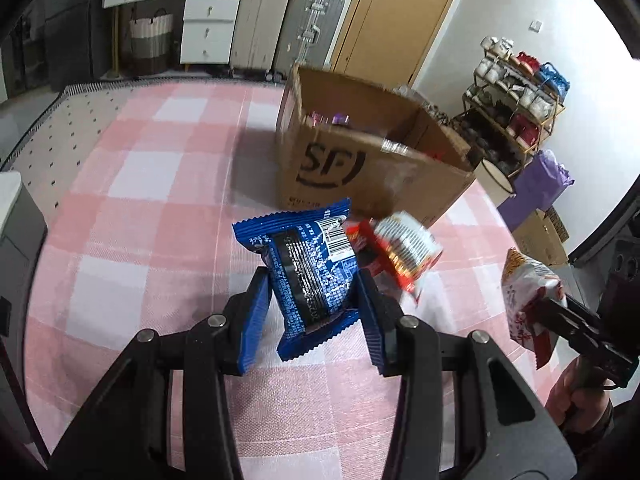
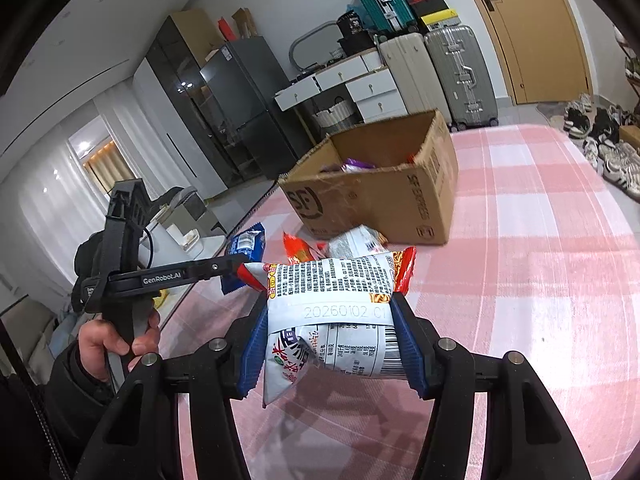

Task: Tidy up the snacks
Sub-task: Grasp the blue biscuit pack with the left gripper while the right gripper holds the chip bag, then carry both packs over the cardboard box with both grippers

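Snacks clamped in both jaws, blue packet (image 1: 308,276) left, white noodle pack (image 2: 332,320) right, above the checked surface (image 1: 152,200) near loose packets (image 1: 400,248); best lifted clear, carried over the cardboard box (image 1: 360,168), then released.

blue packet (image 1: 310,276): glossy foil | box (image 1: 372,168): matt cardboard | tablecloth (image 1: 160,184): woven cloth | tongs pads (image 1: 252,320): ribbed plastic

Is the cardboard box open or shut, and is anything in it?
Open. The box has no lid over its top, and purple packets show inside in both views. How full it is cannot be told.
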Available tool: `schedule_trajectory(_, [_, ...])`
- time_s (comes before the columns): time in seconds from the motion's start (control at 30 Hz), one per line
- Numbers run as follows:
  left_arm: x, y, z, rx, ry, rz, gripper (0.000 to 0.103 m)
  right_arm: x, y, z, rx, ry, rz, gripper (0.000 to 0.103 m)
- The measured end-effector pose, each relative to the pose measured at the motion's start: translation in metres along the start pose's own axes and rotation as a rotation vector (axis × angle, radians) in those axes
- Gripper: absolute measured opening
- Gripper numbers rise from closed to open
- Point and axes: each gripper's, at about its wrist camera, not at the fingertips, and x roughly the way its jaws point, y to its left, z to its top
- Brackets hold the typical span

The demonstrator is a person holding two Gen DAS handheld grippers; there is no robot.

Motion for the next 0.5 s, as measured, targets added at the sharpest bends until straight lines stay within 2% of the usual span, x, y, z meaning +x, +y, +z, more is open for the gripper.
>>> schedule_trajectory(0.17, [-0.03,-0.006,0.021,0.004,-0.077,0.024,0.04,-0.007,0.014,0.022,-0.034,-0.034,0.009,0.057])
schedule_trajectory(0.37, [-0.06,-0.014,0.052,0.015,-0.146,0.008,0.04,-0.011,0.032,0.054,-0.085,-0.065,0.015,0.057])
schedule_trajectory(0.5, [-0.078,-0.024,0.068,0.039,-0.186,0.01,0.04,-0.016,0.042,0.083,-0.07,-0.097,0.025,0.057])
